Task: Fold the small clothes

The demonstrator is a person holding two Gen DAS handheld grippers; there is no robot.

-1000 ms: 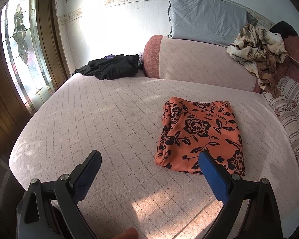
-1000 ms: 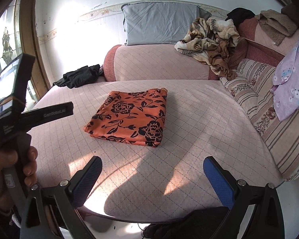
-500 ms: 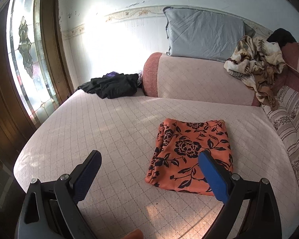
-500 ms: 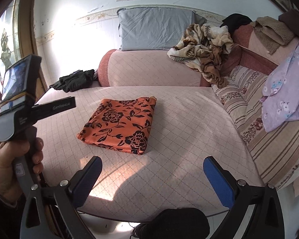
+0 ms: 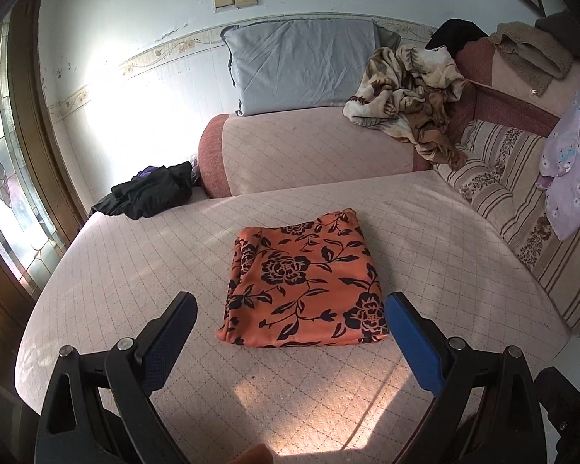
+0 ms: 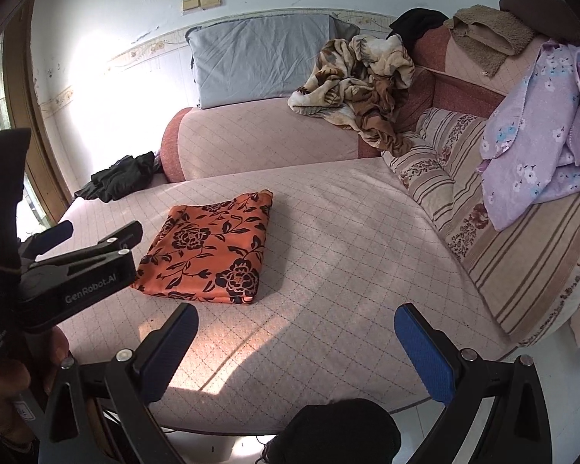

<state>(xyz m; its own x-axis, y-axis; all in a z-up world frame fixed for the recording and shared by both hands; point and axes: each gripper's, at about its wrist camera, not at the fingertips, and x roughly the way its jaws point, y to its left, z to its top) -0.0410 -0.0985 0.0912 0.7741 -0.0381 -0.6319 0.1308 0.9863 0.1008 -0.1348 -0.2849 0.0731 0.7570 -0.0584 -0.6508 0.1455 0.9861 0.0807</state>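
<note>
Looks basically done: orange cloth [image 5: 301,286] folded flat mid-bed [image 5: 135,270]. Left claw [image 5: 290,324] and right claw [image 6: 295,342] both wide apart, holding nothing.

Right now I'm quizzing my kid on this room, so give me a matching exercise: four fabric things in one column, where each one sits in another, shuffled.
Things:
1. orange floral cloth
2. grey pillow
3. black clothes
4. lilac flowered fabric

Places:
A. on top of the pink bolster, against the wall
B. draped over the striped cushion at the right
C. folded flat, mid-mattress
D. heaped at the far left corner, near the window

Pairs: 1-C, 2-A, 3-D, 4-B
</note>
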